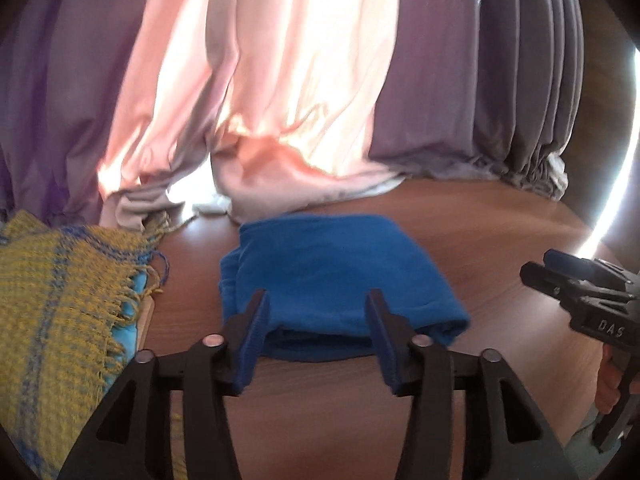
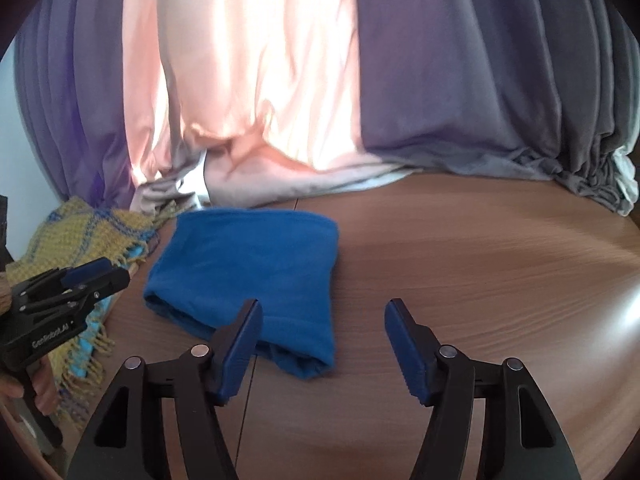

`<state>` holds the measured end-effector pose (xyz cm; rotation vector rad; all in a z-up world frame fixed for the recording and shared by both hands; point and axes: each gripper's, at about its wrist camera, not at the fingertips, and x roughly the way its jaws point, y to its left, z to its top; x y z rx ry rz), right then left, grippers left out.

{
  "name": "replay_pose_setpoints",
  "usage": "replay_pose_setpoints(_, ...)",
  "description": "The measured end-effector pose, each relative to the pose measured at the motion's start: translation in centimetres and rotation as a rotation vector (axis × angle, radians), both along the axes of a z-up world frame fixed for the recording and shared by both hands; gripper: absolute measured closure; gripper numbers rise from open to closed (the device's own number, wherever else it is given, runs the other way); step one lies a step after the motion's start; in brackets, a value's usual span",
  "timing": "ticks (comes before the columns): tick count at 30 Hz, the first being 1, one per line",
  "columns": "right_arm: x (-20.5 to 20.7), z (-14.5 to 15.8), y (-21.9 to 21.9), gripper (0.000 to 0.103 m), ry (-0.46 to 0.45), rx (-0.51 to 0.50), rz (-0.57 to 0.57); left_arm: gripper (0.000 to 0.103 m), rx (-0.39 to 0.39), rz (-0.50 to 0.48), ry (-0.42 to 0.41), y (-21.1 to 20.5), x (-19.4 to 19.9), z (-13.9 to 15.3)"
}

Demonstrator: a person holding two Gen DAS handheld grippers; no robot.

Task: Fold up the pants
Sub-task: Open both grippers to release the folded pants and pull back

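The blue pants lie folded into a compact bundle on the brown wooden table. In the left wrist view my left gripper hovers over the bundle's near edge, open, nothing pressed between its blue pads. My right gripper shows at the right edge of that view, apart from the cloth. In the right wrist view the pants lie left of centre and my right gripper stands open above the table, with its left fingertip over the bundle's near right corner. My left gripper is at the far left.
A yellow and blue woven fringed cloth lies left of the pants, over something turquoise. Pink and purple-grey curtains hang down onto the table's far edge. Bare tabletop stretches to the right. A hand holds the left gripper's handle.
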<state>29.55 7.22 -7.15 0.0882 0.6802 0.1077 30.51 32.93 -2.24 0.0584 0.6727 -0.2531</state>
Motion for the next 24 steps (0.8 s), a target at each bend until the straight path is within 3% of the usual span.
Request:
replay_pose_setpoints(4, -2.5, 1.9, -1.9, 0.024, -0.045, -0.002, -0.006, 0.037, -0.010, 0.032, -0.044, -2.6, -3.0, 2.0)
replay_pose_setpoints(5, -2.9, 2.2, -2.3, 0.024, -0.056, -0.002, -0.008, 0.031, -0.011, 0.045, -0.056, -3.3, -3.7, 2.4)
replay_pose_setpoints(11, -6.8, 4.4, -6.1, 0.020, -0.089, -0.017, 0.006, 0.019, -0.014, 0.089, -0.098, -7.7, -8.6, 4.1)
replay_pose_setpoints(18, -11.6, 5.7, -10.2, 0.014, -0.121, -0.007, 0.020, 0.012, -0.017, 0.142, -0.108, -11.4, -13.5, 4.6)
replay_pose_setpoints(24, -14.9, 5.7, -12.8, 0.013, -0.114, 0.006, 0.029, 0.009, 0.007, 0.129, -0.119, -14.0, -17.0, 4.9)
